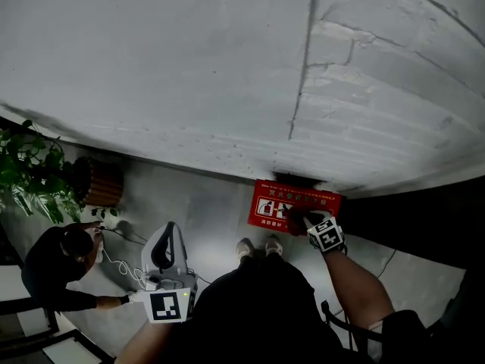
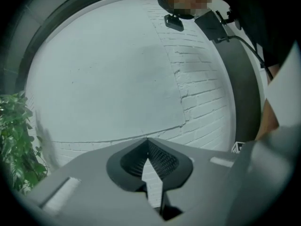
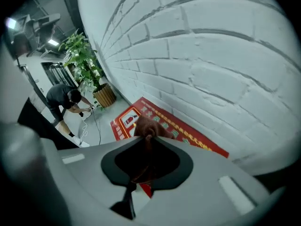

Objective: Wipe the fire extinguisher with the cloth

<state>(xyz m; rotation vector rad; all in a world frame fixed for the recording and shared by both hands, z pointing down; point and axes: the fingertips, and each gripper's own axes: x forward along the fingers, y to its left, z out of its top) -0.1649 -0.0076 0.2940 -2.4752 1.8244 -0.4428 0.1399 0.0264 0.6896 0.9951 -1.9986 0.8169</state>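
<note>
White brick wall (image 1: pixel 189 67) behind; right hand-held gripper (image 3: pixel 148 140) pinches bunched cloth (image 3: pixel 149 125), likely soft and light, above red floor sign (image 3: pixel 197 138); left hand-held gripper (image 2: pixel 147 142) closed, empty. Extinguisher unseen.

My pads (image 2: pixel 164 160): dark, finely ribbed, matt; cloth (image 3: pixel 149 125): soft crumpled fabric; wall (image 1: pixel 189 67): rough painted brick, matt.

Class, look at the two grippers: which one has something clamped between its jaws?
The right gripper: a brown cloth is pinched between its jaws. The left gripper has jaws that meet at the tips with nothing between them.
</note>
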